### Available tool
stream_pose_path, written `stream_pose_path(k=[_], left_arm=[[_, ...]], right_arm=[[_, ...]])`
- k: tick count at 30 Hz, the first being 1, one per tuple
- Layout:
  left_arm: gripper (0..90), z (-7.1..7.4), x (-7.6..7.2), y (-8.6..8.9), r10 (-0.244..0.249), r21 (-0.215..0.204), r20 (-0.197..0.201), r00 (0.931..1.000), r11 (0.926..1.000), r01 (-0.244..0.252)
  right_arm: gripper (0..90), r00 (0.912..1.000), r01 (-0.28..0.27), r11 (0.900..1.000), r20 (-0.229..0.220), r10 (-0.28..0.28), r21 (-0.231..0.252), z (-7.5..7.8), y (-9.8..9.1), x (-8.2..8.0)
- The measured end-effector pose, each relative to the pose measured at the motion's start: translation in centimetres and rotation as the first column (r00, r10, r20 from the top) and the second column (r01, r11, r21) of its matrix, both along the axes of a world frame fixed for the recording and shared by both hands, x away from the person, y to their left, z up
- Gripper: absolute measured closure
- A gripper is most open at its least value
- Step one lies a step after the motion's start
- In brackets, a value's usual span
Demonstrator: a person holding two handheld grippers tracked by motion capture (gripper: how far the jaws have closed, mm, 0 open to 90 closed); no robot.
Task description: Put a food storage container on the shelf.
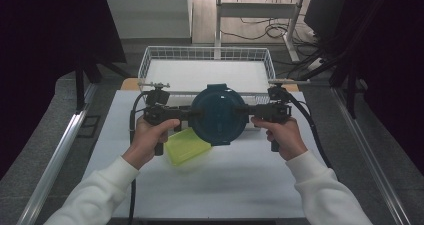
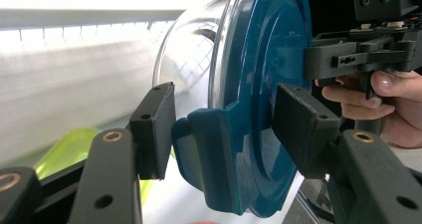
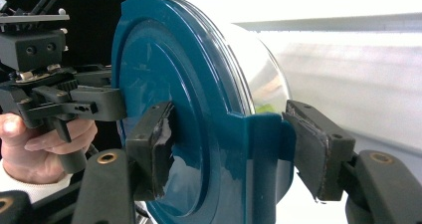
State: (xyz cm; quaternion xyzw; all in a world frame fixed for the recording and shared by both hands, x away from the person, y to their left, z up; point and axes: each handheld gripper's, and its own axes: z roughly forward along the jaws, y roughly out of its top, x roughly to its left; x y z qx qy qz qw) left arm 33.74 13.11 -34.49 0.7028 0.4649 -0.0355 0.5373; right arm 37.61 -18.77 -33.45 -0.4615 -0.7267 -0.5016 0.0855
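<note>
A round clear container with a dark teal lid (image 1: 217, 115) hangs above the white table (image 1: 235, 185), tipped on its side so the lid faces me. My left gripper (image 1: 192, 113) is shut on the lid's left clasp, my right gripper (image 1: 243, 110) on the right clasp. In the left gripper view the clasp (image 2: 214, 154) sits between the two pads of the left gripper (image 2: 226, 127), one on the clasp's edge, one on the lid's face. The right gripper (image 3: 239, 149) clamps its clasp (image 3: 263, 154) the same way.
A flat yellow-green plastic box (image 1: 186, 146) lies on the table just below and left of the container. A white wire basket (image 1: 150, 60) stands at the table's far edge. Metal rails run along both sides of the table.
</note>
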Motion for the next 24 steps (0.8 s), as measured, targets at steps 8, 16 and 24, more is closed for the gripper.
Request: stream_pose_path(k=[8,16,24], left_arm=[[44.1,2.0,1.8,0.5,0.003,-0.017,0.019,0.9998,0.9999,-0.003],[44.1,3.7,3.2,0.6,0.000,-0.009,0.031,0.9995,1.0000,0.000],[44.4,4.8,4.5,0.6,0.002,-0.010,0.038,0.9993,1.0000,-0.001]], right_arm=[[37.4,0.9998,-0.005,1.0000,0.019,0.005,-0.006,2.2,0.4,1.9],[37.4,0.9990,-0.004,1.0000,0.045,0.004,0.003,4.0,0.5,3.3],[37.5,0.9990,0.007,0.9996,0.044,-0.009,0.027,4.6,0.4,4.3]])
